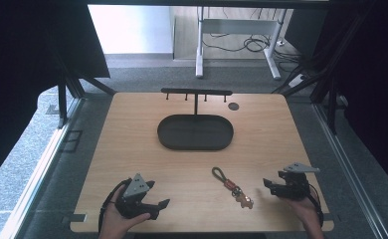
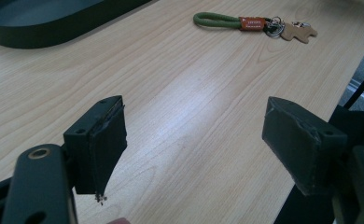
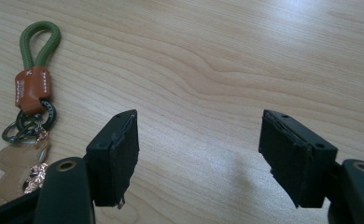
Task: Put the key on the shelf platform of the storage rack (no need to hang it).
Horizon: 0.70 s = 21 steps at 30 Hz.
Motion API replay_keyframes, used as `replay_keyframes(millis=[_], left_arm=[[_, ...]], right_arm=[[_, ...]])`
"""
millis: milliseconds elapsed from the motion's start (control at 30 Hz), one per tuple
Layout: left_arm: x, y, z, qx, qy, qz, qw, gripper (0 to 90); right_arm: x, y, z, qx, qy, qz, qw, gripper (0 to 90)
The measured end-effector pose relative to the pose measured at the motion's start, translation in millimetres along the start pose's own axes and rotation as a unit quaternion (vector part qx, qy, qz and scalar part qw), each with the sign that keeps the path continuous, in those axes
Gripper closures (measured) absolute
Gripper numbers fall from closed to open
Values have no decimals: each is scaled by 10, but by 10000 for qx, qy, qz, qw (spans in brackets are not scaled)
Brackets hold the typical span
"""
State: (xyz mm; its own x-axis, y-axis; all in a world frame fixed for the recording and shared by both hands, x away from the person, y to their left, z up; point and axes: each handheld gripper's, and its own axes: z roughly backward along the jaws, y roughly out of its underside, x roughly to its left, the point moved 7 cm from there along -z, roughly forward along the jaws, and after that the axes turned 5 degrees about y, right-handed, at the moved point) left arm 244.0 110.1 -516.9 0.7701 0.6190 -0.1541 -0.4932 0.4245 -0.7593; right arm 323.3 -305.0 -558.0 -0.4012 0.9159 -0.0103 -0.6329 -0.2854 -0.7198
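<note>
A keychain [image 1: 233, 187] with a green cord loop, orange leather tab and tan bear charm lies flat on the pale woodgrain table [image 1: 132, 149], between the wide-spread, empty left claw [image 1: 159, 206] and right claw [image 1: 270, 185].

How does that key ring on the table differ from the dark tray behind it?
The key ring is small, thin and colourful: green loop, orange tab, tan charm. The tray is large, oval and plain dark. The key ring lies near the right gripper; the tray sits farther back. Both rest on the table.

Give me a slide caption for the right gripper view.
Open right gripper hovers over the wooden table, keychain lying just left of its jaws.
</note>
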Motion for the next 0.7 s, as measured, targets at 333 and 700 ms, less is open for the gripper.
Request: replay_keyframes(millis=[333,700], left_arm=[[53,33,-25,22,2,64,10000,224],[67,23,9,8,-57,95,9999,223]], right_arm=[[91,-6,-59,81,-52,166,9998,314],[185,-136,50,56,-258,456,9986,348]])
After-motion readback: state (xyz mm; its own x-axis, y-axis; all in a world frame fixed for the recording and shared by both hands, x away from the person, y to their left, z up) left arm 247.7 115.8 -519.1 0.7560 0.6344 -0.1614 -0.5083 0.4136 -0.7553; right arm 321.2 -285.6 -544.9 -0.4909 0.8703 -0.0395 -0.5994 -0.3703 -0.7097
